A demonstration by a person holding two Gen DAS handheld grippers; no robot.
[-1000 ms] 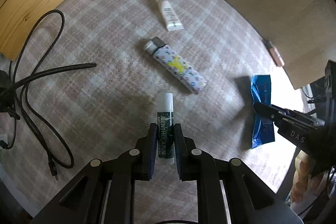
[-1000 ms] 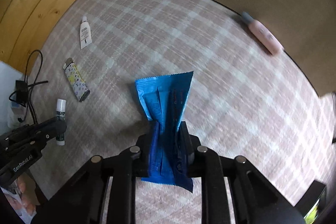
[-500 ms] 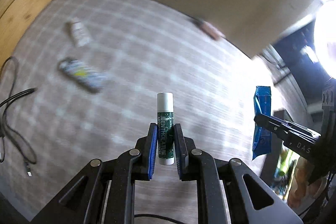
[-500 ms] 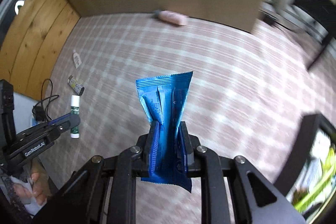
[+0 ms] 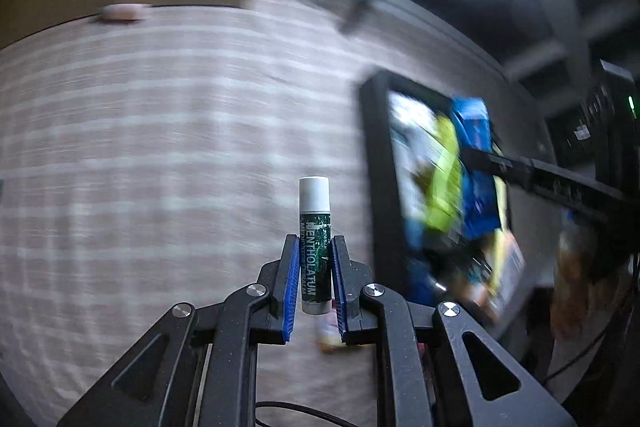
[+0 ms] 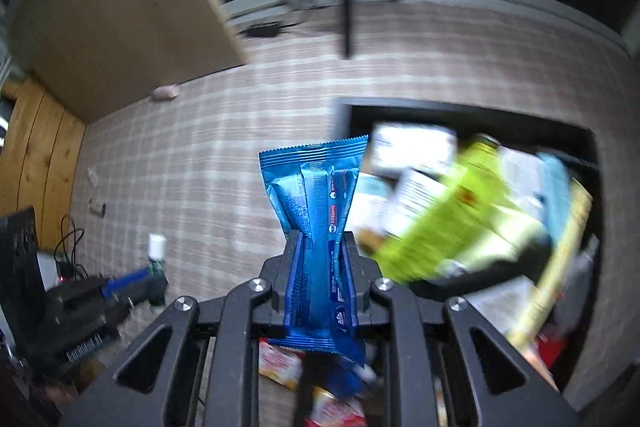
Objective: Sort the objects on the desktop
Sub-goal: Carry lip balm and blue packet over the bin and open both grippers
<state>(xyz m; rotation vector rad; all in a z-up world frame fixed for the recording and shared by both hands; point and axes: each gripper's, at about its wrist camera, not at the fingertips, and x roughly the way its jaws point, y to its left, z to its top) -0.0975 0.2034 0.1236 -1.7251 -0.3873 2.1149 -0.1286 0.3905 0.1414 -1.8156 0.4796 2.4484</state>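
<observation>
Blue pads of my left tool [image 5: 315, 259] pinch a green-and-white lip balm stick with a white cap [image 5: 315, 227], upright between the fingers, its cap standing well clear of the tips. My right tool [image 6: 318, 267] is pressed shut on a crinkled blue foil snack packet [image 6: 316, 195], gripped at its waist so the serrated top edge fans out above the fingers and the bottom hangs below them.

Under both tools lies the desk, covered in a beige-and-pink plaid cloth [image 5: 160, 147], smeared by motion blur in both views. Just past the right tool sits a black rectangular tray [image 6: 448, 107] piled with packets, among them a lime-green pouch [image 6: 452, 227] and white-labelled boxes; I cannot tell them apart further through the blur. The blue packet hangs at the tray's near-left edge. From the left wrist view, that packet and the right tool [image 5: 480, 155] show over the tray, off to the right of the lip balm.

Farther off, a pale pink tube [image 6: 166, 91] lies on the cloth against a tan cardboard panel [image 6: 120, 27]. Wood planks [image 6: 36, 155] close the far left, with black cables [image 6: 70, 239] beside them. Bright light glares at the top of the left view.
</observation>
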